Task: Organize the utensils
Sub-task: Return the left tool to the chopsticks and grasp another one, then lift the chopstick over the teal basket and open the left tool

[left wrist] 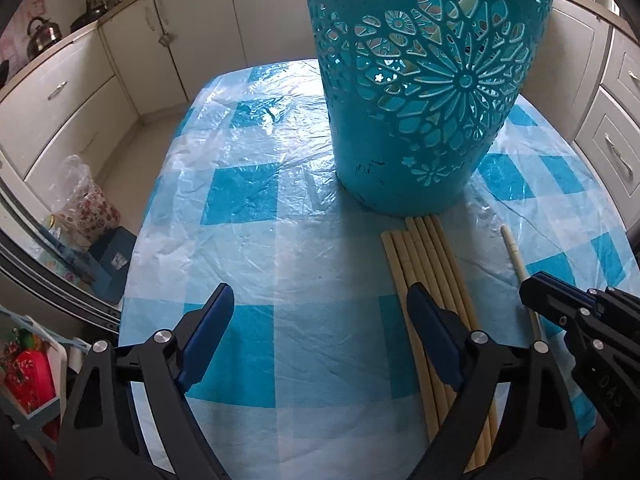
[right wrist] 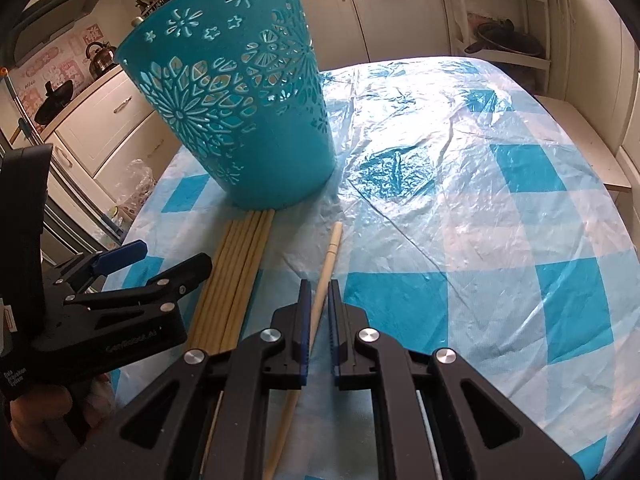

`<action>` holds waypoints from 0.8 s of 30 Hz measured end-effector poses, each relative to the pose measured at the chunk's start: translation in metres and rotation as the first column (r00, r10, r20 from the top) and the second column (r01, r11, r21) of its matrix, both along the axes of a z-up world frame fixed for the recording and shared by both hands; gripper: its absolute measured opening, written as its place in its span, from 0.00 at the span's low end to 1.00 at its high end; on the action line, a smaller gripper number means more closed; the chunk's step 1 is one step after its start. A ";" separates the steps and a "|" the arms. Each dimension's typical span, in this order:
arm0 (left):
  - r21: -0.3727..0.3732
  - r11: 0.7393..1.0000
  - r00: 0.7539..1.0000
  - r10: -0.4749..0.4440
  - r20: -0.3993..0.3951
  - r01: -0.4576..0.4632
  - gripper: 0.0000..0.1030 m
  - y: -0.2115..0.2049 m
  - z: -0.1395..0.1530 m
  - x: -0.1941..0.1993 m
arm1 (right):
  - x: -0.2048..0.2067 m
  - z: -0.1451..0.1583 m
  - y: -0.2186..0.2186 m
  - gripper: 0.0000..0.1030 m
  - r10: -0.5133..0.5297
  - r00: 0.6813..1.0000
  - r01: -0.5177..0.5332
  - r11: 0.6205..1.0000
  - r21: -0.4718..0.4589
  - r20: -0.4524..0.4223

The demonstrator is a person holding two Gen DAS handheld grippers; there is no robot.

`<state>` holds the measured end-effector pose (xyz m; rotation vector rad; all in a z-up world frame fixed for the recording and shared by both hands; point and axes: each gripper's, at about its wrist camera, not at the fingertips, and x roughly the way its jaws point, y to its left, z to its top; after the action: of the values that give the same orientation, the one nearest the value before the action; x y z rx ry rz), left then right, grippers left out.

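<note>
Pale wooden, a single chopstick is straddled by the right gripper, jaws nearly together, contact unclear. It lies at five o'clock from the teal basket, beside the bundle. Judged light, stiff and smooth, it is best pinched mid-shaft. The left gripper is held wide apart.

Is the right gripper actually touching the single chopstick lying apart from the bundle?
Cannot tell. In the right wrist view the right gripper straddles the single chopstick, jaws nearly closed, but whether a pad presses it is unclear.
</note>
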<state>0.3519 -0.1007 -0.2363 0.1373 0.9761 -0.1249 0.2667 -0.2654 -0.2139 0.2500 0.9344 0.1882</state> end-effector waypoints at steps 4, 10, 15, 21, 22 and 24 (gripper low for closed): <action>-0.008 1.000 1.000 -0.013 -0.019 0.013 0.68 -0.005 -0.003 0.008 | 0.001 0.001 0.000 0.09 -0.007 1.000 0.007 1.000 -0.003 0.004; -0.031 0.999 0.999 -0.028 -0.023 0.027 0.62 -0.006 -0.005 0.011 | 0.003 0.000 0.002 0.13 -0.011 1.000 0.011 1.000 -0.008 0.000; -0.050 0.995 0.996 -0.090 -0.020 0.089 0.30 -0.013 -0.003 0.017 | 0.009 0.001 0.013 0.18 0.006 1.000 -0.005 0.997 -0.071 0.022; -0.132 0.983 0.988 -0.136 -0.066 0.126 0.05 -0.001 -0.001 0.022 | 0.010 0.000 0.015 0.18 0.014 0.999 -0.010 0.996 -0.087 0.036; -0.140 0.983 0.989 -0.132 -0.071 0.121 0.05 0.003 0.000 0.021 | 0.010 0.000 0.015 0.18 0.014 0.999 -0.011 0.996 -0.087 0.037; -0.152 0.982 0.989 -0.124 -0.077 0.111 0.05 0.013 0.002 0.016 | 0.010 0.000 0.016 0.18 0.015 0.999 -0.011 0.996 -0.093 0.042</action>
<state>0.3684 -0.0881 -0.2340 0.0540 1.0410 -0.3133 0.2765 -0.2498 -0.2139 0.1537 0.9000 0.1616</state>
